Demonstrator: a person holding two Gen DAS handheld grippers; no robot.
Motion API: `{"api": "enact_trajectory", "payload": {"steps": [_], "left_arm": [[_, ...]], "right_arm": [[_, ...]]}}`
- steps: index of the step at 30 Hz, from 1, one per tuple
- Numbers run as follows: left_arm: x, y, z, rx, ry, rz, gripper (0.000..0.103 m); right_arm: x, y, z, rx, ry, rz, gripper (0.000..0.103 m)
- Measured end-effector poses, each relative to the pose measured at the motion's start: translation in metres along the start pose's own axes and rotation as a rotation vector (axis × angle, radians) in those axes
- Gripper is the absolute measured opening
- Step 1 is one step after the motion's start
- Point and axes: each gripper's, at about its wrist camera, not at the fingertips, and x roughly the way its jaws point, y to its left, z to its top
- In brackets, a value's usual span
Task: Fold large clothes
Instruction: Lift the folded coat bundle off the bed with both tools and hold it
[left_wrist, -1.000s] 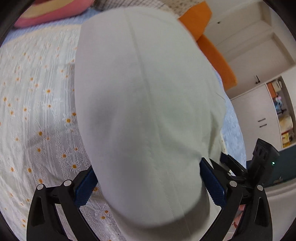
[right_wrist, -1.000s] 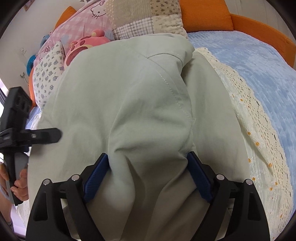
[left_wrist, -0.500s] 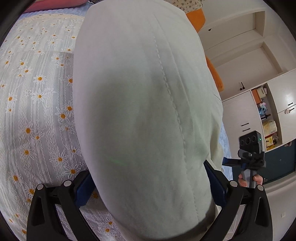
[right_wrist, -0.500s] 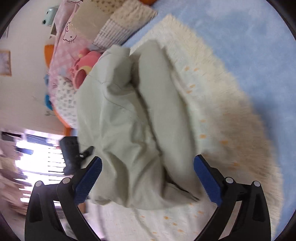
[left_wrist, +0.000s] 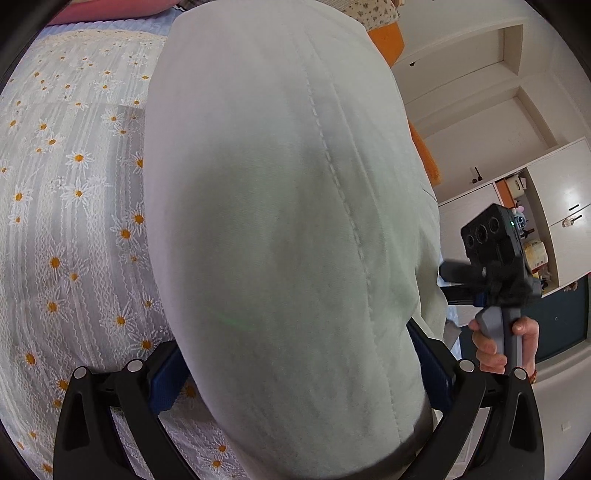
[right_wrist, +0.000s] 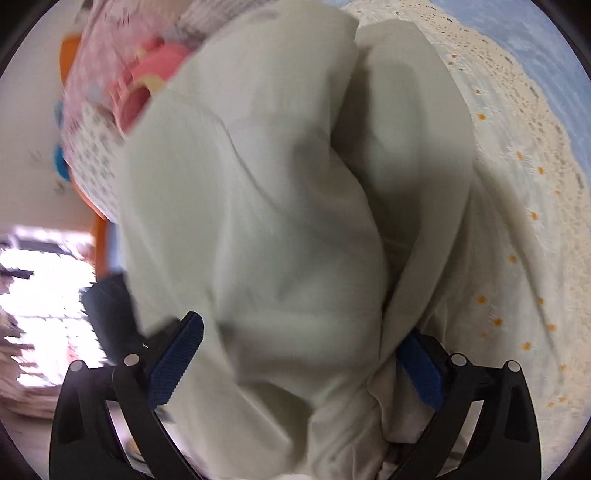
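- The pale green garment (left_wrist: 280, 229) fills the span between the left gripper (left_wrist: 299, 373) fingers, which stand apart, rising toward 12 o'clock above the daisy bedspread (left_wrist: 74, 206).
- The right gripper (right_wrist: 295, 354) fingers flank bunched folds; actual clamping cannot be told.

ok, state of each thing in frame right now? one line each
Pale green cotton garment: lifted, draped between both claws, bunched on the right side.
Left claw: fabric fills the jaws; grip not visible.
Right claw: fabric fills the jaws; grip unclear.
White daisy-embroidered bedspread: spread flat on the bed.
White cabinet: doors shut.
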Motion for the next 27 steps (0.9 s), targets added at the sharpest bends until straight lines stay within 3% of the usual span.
{"api": "enact_trajectory", "payload": {"steps": [6,10,13,14,16,17,18,21,23,27], "left_arm": [[0.001,-0.002,0.001,-0.001,-0.014,0.019,0.102],[0.004,-0.017,0.001,-0.025,-0.019,0.118,0.101],[0.007,-0.034,0.002,0.042,0.008,0.186,0.098],[0.007,-0.040,0.002,0.069,0.019,0.200,0.097],[0.005,-0.049,0.004,0.104,0.037,0.213,0.091],[0.003,-0.053,0.004,0.110,0.034,0.206,0.090],[0.001,-0.056,0.005,0.116,0.029,0.200,0.085],[-0.013,-0.057,0.003,0.080,-0.013,0.140,0.078],[-0.028,-0.050,0.001,0.016,-0.040,0.045,0.075],[-0.053,-0.057,-0.005,0.055,-0.047,-0.040,0.075]], "right_arm": [[0.032,0.027,0.003,-0.013,0.006,-0.225,0.100],[0.038,0.042,-0.001,-0.015,-0.020,-0.275,0.099],[0.041,0.052,-0.010,-0.057,-0.041,-0.294,0.097],[0.040,0.057,-0.011,-0.065,-0.046,-0.291,0.092],[0.034,0.068,-0.013,-0.080,-0.057,-0.257,0.072],[0.032,0.072,-0.017,-0.093,-0.064,-0.252,0.061],[0.031,0.078,-0.020,-0.112,-0.071,-0.257,0.056],[0.028,0.085,-0.030,-0.123,-0.092,-0.215,0.052],[0.026,0.085,-0.036,-0.134,-0.105,-0.166,0.050],[0.011,0.100,-0.051,-0.163,-0.117,-0.113,0.049]]}}
